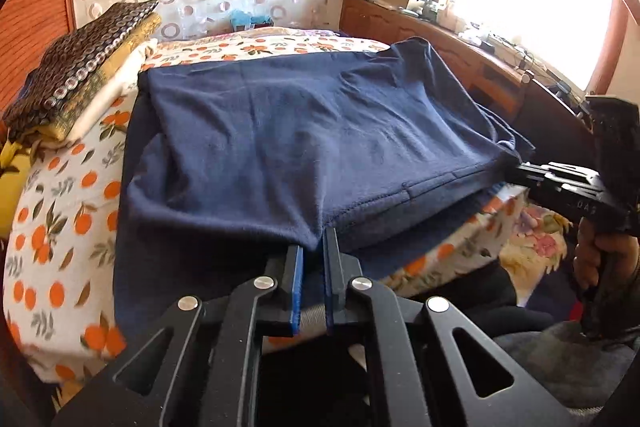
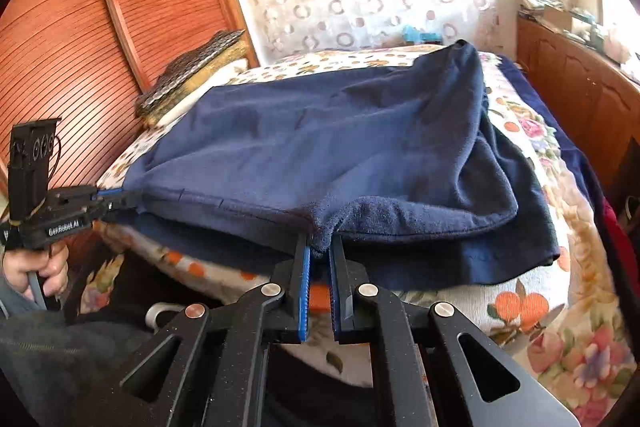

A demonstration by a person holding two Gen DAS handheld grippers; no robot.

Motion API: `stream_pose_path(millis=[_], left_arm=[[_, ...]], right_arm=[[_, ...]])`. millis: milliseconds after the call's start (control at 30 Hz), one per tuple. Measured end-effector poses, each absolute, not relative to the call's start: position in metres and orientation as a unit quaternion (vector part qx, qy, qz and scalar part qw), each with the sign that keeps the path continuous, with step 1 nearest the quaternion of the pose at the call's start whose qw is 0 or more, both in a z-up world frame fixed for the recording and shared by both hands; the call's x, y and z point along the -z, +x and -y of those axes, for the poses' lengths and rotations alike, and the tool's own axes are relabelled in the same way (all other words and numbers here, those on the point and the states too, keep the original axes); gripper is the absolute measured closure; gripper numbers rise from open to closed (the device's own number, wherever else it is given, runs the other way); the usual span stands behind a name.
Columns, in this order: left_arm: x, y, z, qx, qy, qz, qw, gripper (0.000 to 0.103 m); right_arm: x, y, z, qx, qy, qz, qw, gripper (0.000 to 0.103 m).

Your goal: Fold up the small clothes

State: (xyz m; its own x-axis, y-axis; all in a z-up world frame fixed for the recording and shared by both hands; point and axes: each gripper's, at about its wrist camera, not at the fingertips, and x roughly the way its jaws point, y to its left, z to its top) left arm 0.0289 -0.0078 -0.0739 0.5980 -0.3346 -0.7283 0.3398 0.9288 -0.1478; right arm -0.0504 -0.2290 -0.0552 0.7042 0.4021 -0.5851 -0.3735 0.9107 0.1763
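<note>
Navy garment (image 1: pixel 304 143), soft fleecy knit with a stitched hem, lies on the bed (image 1: pixel 60 227), top layer doubled over a lower layer that hangs off the near edge. Left claw (image 1: pixel 314 247) is clamped on the near hem at the garment's left corner, cloth puckered between the blue pads. Right claw (image 2: pixel 320 247) pinches the same hem further right, fabric bunched at its tips. Bedsheet is white cotton with an orange-fruit print. Folded stack (image 1: pixel 80 67) of patterned cloth sits at the far left, beside the garment. Slatted wooden door (image 2: pixel 80 27) behind it.
</note>
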Motion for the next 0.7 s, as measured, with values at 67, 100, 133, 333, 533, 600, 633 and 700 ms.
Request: stream_pose_path(millis=[67,100,133,333,533,600,633,700], left_arm=[[0.071,0.024,0.006,0.177,0.011,-0.409,0.895,0.087],[0.069,0.023,0.004,0.165,0.018,-0.404,0.900,0.086],[0.066,0.022,0.001,0.157,0.021,-0.400,0.903,0.080],[0.060,0.026,-0.022,0.143,0.001,-0.391,0.909,0.055],[0.066,0.029,-0.047,0.117,-0.017,-0.394,0.912,0.026],[0.068,0.028,-0.056,0.105,-0.017,-0.395,0.913,0.025],[0.069,0.028,-0.060,0.100,-0.018,-0.396,0.913,0.025],[0.071,0.028,-0.071,0.091,-0.026,-0.396,0.913,0.025]], right_arm=[[0.053,-0.055,0.223,-0.206,0.000,-0.322,0.924,0.095],[0.050,-0.057,0.223,-0.203,-0.005,-0.319,0.926,0.092],[0.046,-0.058,0.222,-0.204,-0.007,-0.317,0.926,0.090],[0.017,-0.066,0.210,-0.215,-0.024,-0.278,0.936,0.068],[0.012,-0.060,0.174,-0.252,-0.048,-0.274,0.927,0.057],[0.014,-0.054,0.157,-0.267,-0.058,-0.275,0.922,0.057],[0.015,-0.050,0.148,-0.275,-0.062,-0.276,0.919,0.057],[0.016,-0.041,0.132,-0.291,-0.068,-0.277,0.913,0.057]])
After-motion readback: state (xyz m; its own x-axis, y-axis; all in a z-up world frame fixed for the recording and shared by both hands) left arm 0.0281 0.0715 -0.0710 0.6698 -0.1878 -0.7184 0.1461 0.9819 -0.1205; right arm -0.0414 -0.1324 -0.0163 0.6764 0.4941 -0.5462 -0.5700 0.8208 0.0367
